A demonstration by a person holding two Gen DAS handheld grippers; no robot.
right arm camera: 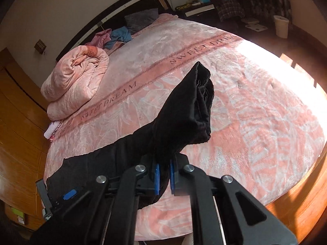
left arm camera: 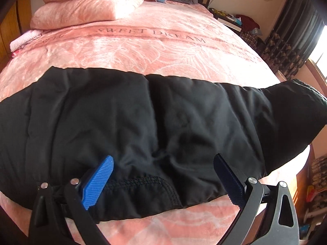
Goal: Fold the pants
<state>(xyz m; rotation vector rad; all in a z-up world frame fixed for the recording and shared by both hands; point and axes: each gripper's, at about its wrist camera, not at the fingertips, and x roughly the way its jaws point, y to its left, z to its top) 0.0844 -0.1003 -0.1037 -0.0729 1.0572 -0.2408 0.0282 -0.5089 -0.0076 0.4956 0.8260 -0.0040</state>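
The black pants [left arm camera: 155, 122] lie crosswise over the near part of the bed [left arm camera: 163, 49], which is covered by a pink blanket [left arm camera: 126, 53] lettered "SWEET DREAM". In the left wrist view the left hand-held gripper [left arm camera: 163, 181] stands with its jaws spread wide, 1 blue fingertip [left arm camera: 98, 183] at 8 o'clock pressed against the fabric and the other dark fingertip [left arm camera: 229, 181] at 4 o'clock at the pants' near edge; a stitched hem sits between the 2 pads, and the pads do not squeeze it. At 3 o'clock in that view 1 end of the pants rises off the blanket. In the right wrist view the right hand-held gripper [right arm camera: 163, 178] is clamped tight on a bunch of the black cloth, its 2 blue pads nearly meeting at 6 o'clock, and the lifted end of the pants stands up from the jaws toward the centre, its open cuff facing 1 o'clock. The remaining cloth trails down to 8 o'clock onto the blanket. A folded pink quilt [right arm camera: 75, 81] rests at 10 o'clock near the headboard [right arm camera: 114, 14], with a grey pillow [right arm camera: 141, 18] and loose clothes [right arm camera: 114, 36] at 11 o'clock.
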